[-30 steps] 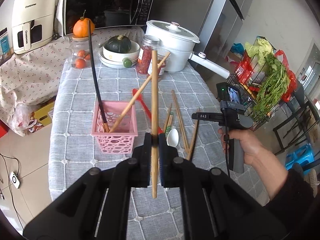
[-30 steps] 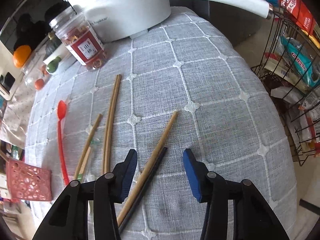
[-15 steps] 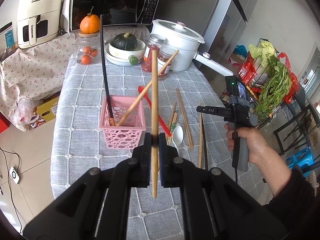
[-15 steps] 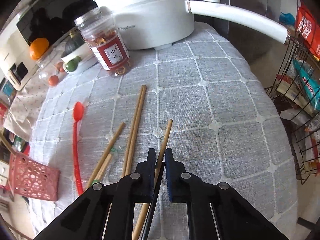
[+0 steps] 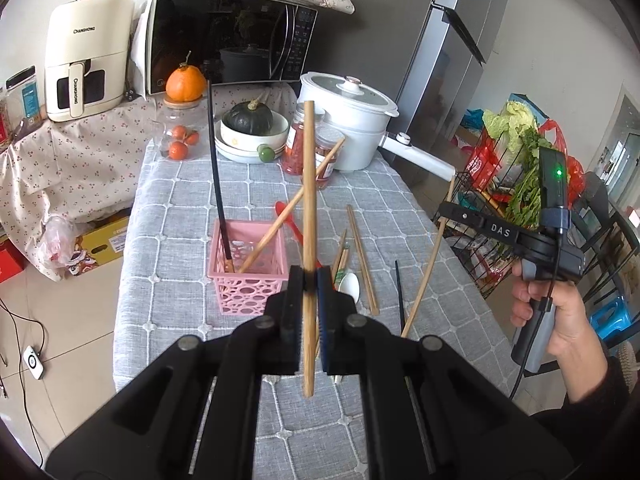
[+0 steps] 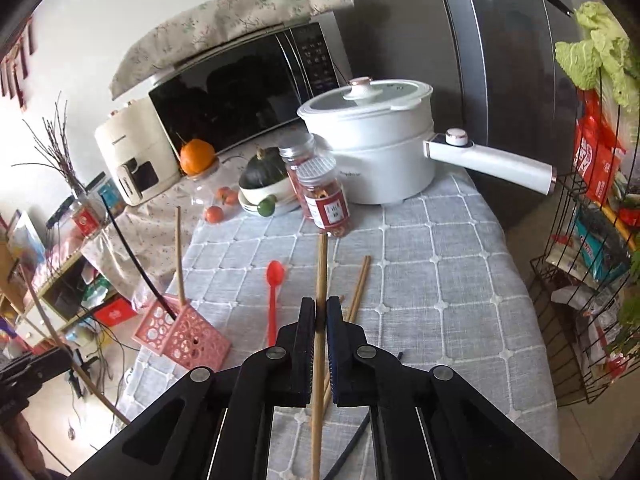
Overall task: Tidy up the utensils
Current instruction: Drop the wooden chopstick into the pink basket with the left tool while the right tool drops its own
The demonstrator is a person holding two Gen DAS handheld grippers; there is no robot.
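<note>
Chopsticks in both tongs. Left gripper [image 5: 311, 280] clamped tight on an upright wooden chopstick [image 5: 308, 208], as before, above the grey tablecloth [image 5: 180, 208] just beside the pink basket [image 5: 248, 280]. Right gripper [image 6: 320, 316] pinched shut on a second wooden chopstick [image 6: 321, 272], now lifted off the cloth and higher than half a second ago. Black chopstick [image 5: 218, 184] and another wooden one leaning in the basket; red spoon [image 6: 275, 280] flat on the cloth.
</note>
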